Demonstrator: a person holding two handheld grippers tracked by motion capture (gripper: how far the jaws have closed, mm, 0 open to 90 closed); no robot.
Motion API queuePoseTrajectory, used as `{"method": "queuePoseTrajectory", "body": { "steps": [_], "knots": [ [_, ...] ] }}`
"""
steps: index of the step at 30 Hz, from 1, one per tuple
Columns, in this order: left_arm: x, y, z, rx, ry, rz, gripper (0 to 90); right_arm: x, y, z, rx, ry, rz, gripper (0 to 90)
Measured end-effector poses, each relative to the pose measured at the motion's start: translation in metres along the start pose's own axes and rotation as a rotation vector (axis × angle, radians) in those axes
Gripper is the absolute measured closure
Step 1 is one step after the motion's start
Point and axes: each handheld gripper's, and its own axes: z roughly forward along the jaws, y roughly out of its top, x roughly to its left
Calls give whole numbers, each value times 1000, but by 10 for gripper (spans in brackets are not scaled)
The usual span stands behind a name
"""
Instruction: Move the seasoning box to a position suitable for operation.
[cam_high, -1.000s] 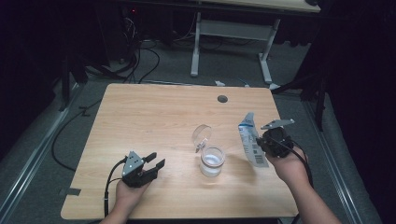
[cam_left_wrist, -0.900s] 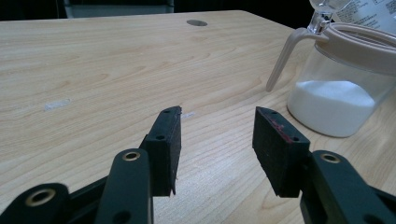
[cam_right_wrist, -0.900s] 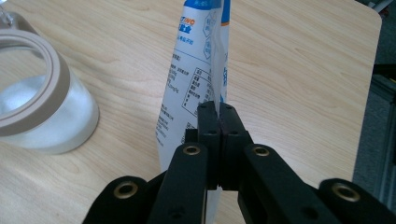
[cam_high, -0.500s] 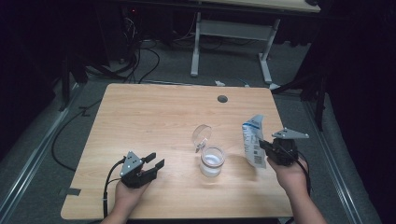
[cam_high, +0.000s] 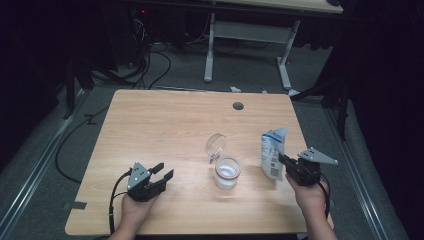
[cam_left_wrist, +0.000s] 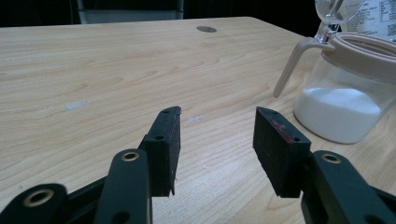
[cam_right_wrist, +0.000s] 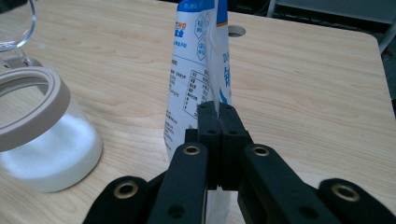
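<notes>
Clearly, white-blue pouch (cam_right_wrist: 201, 70) clamped upright between closed jaws of right gripper (cam_high: 286, 162), right of jar (cam_high: 227, 173); pouch bottom hidden behind jaws in right gripper view. Left gripper (cam_left_wrist: 217, 140) held parted, nothing between jaws. Jar cut off at frame edge, print unreadable

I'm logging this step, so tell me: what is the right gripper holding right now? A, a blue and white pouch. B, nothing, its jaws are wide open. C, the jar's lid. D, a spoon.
A: in the right gripper view the right gripper has its jaws pinched shut on the blue and white pouch, which stands upright beside the open jar of white powder.
</notes>
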Motion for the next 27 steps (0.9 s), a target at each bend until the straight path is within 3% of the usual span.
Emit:
{"method": "queuePoseTrajectory", "body": {
  "steps": [11,18,27],
  "knots": [
    [-2,-1,-1,14,36,30,515,-11,-16,2,-124,-8,32,900],
    [-4,-3,-5,11,37,37,514,-13,-27,6,-163,6,50,899],
    [-6,-3,-7,8,35,51,508,-9,-40,5,-176,-8,8,896]
  ]
}}
